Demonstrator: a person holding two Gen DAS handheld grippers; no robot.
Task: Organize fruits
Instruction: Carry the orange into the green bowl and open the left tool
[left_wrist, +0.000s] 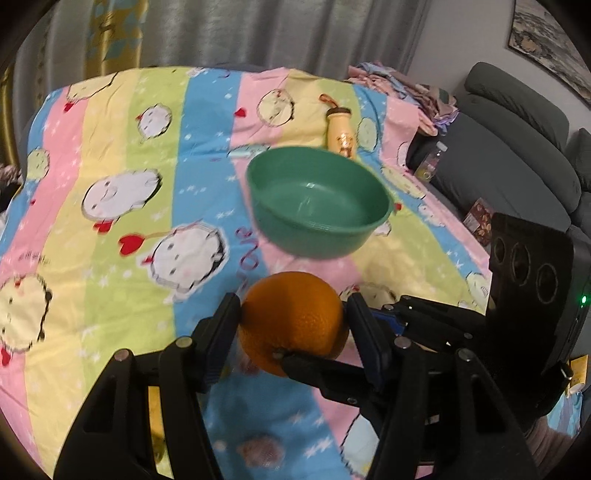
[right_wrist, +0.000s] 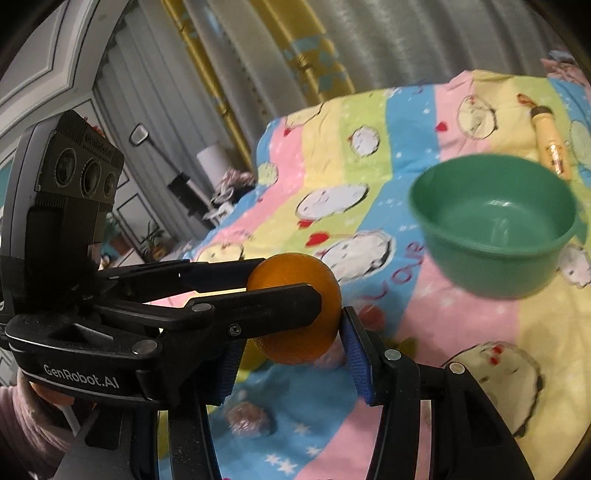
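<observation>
Left gripper (left_wrist: 293, 325) and right gripper (right_wrist: 291, 325) both clamp the same orange (left_wrist: 293, 323), one crosswise to the other, lifted off the bedsheet (left_wrist: 110, 166). Green bowl (left_wrist: 319, 199) sits empty, ahead and slightly right of both, so forward carry.

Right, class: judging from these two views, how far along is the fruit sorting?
Done: nothing yet; the green bowl is empty. In hand: one orange, clamped by the left gripper and the right gripper together, short of the bowl. Left: put the orange in, then probably the small brownish item, too blurred to name, lying on the striped cloth.
</observation>
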